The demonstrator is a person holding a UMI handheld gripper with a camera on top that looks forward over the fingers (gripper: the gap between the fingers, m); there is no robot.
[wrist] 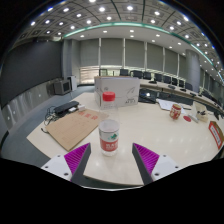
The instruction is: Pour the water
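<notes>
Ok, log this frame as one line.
phase: approach | gripper: open | cup: upright on table, just ahead of fingers | contact: none

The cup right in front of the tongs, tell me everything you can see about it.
The cup is a small clear tumbler, plastic or glass by its look, with a red band and faint markings on its side. It stands upright on the pale table, resting on its own base, to the right of a wooden board. It sits just ahead of the open tongs, centred between the two pink pads, with neither touching it. Whether it holds water cannot be told.
</notes>
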